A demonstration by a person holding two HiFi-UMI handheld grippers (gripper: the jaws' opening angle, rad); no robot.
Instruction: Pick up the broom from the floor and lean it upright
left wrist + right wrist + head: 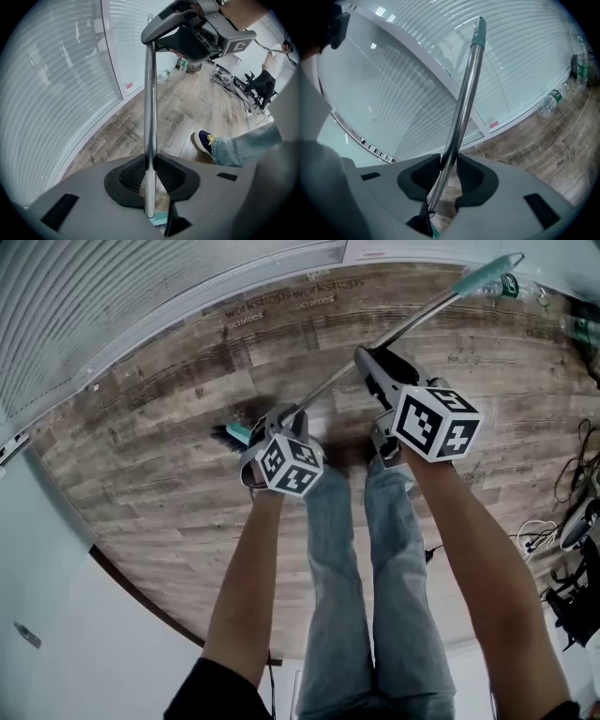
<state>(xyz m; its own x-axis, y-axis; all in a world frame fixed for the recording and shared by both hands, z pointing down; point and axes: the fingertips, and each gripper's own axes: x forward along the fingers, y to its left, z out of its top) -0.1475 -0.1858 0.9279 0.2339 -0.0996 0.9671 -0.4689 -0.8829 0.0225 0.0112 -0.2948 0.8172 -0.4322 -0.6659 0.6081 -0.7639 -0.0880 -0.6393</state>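
The broom has a long metal handle [412,320] that slants from its dark and teal head [239,432], low by the wooden floor, up to a teal end grip [492,276] near the window wall. My left gripper [281,416] is shut on the handle just above the head, pointing steeply down. In the left gripper view the handle [150,108] runs up between the pads of that gripper [150,171]. My right gripper [367,357] is shut on the handle farther up. In the right gripper view the handle [466,93] passes between that gripper's pads [449,164], and the teal end grip [479,33] shows against the blinds.
White blinds [141,306] cover the window wall along the floor's far edge. Plastic bottles [551,101] lie by that wall at the right. Cables and dark equipment [577,521] sit at the right. The person's legs in jeans [366,549] stand below the grippers.
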